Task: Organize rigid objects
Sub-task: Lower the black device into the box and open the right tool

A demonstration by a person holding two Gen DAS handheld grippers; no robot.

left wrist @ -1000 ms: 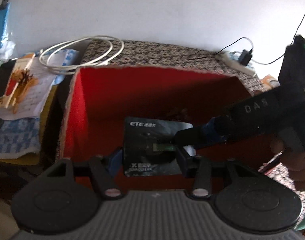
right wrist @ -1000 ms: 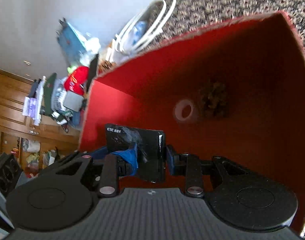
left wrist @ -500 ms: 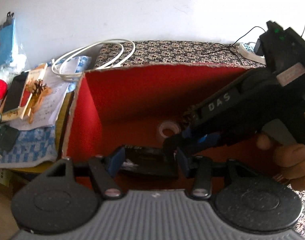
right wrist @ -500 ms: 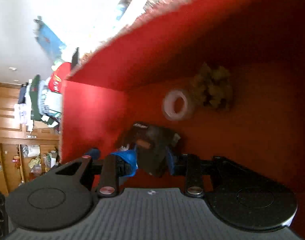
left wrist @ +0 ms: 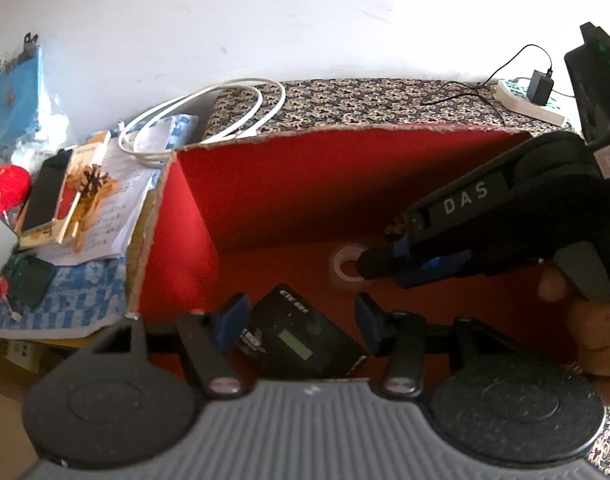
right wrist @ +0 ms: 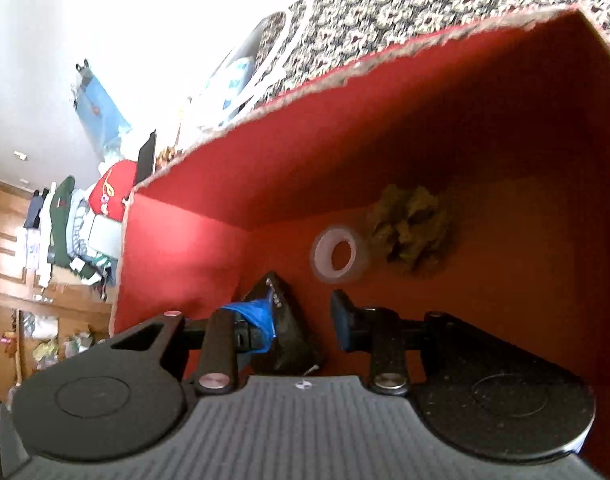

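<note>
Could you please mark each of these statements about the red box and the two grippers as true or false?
1. The black ETC device lies inside the red box. True.
2. The tape roll sits outside the box on the patterned cloth. False: it lies on the box floor, beside a yellowish clump.
3. The left gripper clamps the device firmly. False: its jaws are opening, with a clear gap on the right side of the device.
4. A white cable lies coiled behind the box. True.
5. The right gripper is inside the box. True.
</note>
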